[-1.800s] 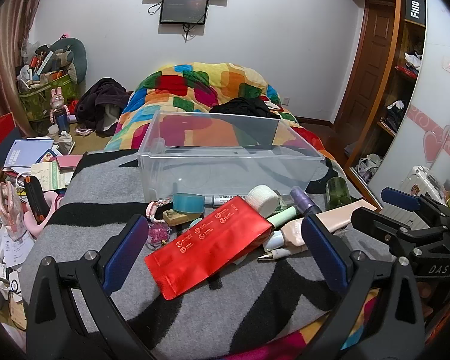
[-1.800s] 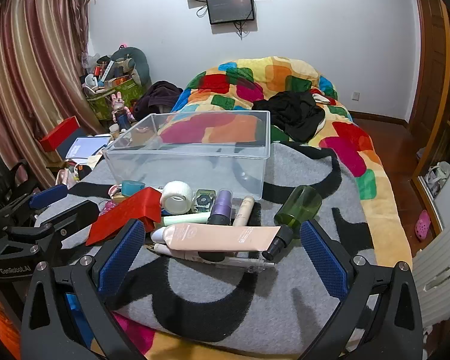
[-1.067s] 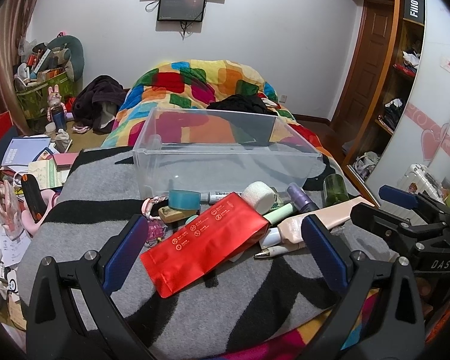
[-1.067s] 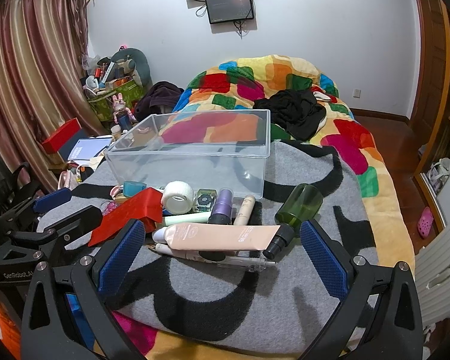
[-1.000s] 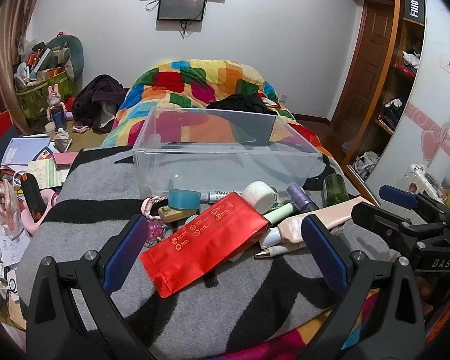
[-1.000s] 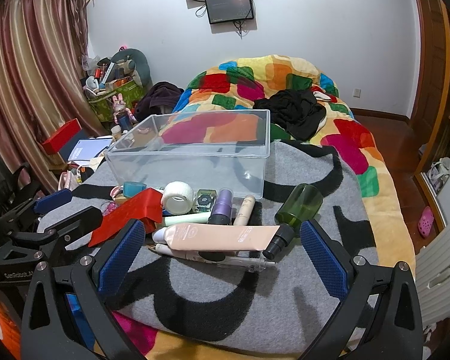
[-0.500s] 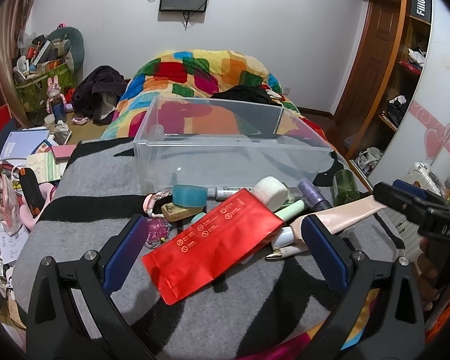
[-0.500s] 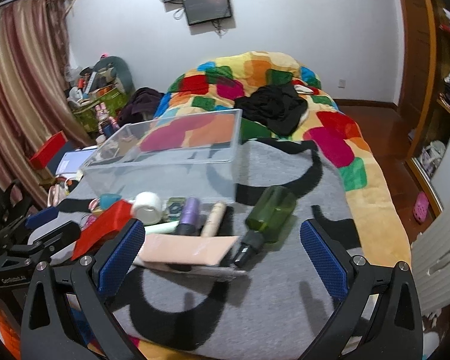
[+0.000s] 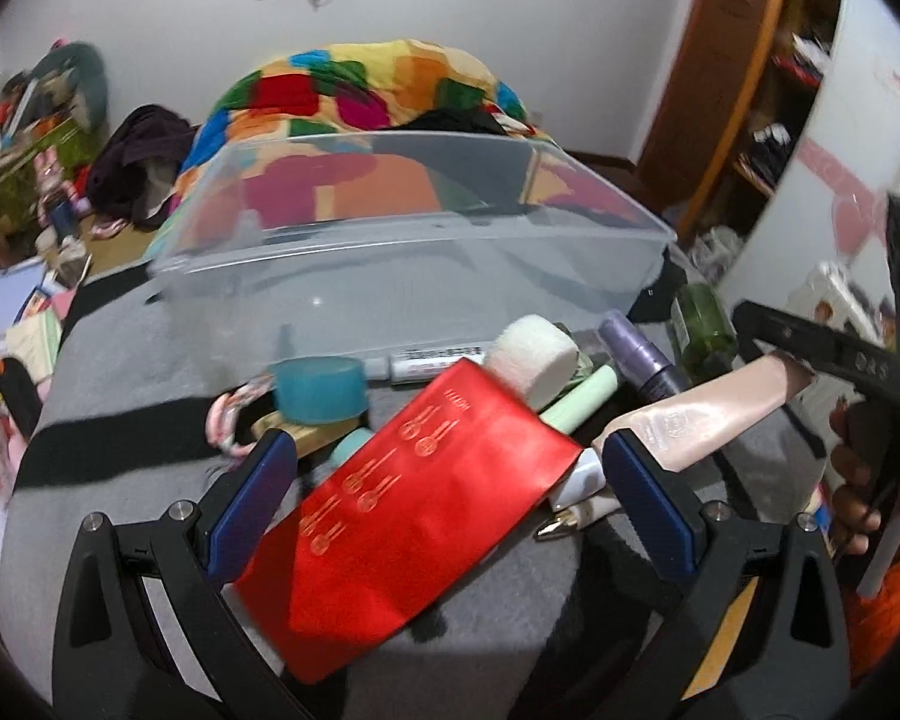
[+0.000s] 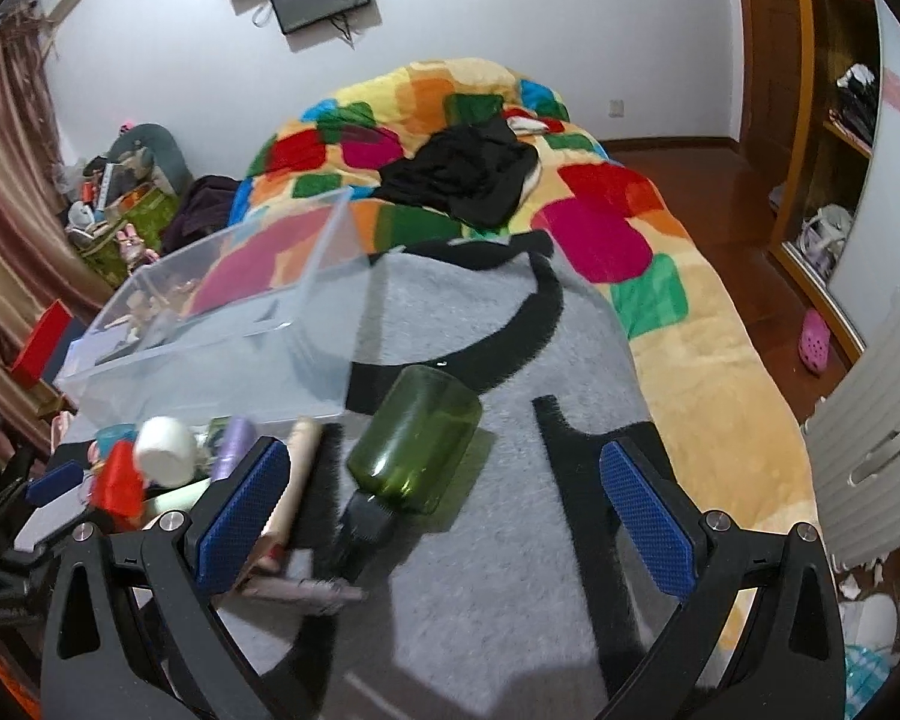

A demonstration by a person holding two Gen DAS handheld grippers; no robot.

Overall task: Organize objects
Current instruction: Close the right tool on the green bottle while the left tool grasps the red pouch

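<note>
In the left wrist view the left tool (image 9: 447, 471) hangs spread wide and released over the red foil pouch (image 9: 417, 513), which lies flat and slanted on the grey-and-black blanket (image 9: 126, 360) of the bed, its upper corner tucked under a white tape roll (image 9: 531, 354). The pouch looks light, thin and slick, and it would likely crumple or slide rather than resist, so a pinch across one free edge, with one finger slipped beneath, seems the surest hold. Just behind it lie a teal tape roll (image 9: 319, 390), a marker (image 9: 435, 360), a pale green tube (image 9: 579, 399), a purple bottle (image 9: 642, 357) and a beige squeeze tube (image 9: 708, 414), soft-bodied and best taken near the stiff cap end. The clear plastic bin (image 9: 414, 276) stands just beyond the pile, open-topped. In the right wrist view the right tool (image 10: 444, 492) is likewise spread and holds nothing, with the green bottle (image 10: 417, 444) lying on its side between the blue pads (image 10: 645, 495), neck towards the camera. It looks rigid, smooth and rounded, so it could roll or squirt out of a grip; closing across the widest part of the body seems safer than on the narrow dark cap (image 10: 363, 525). The bin (image 10: 222, 324) sits near, up and to the left.
</note>
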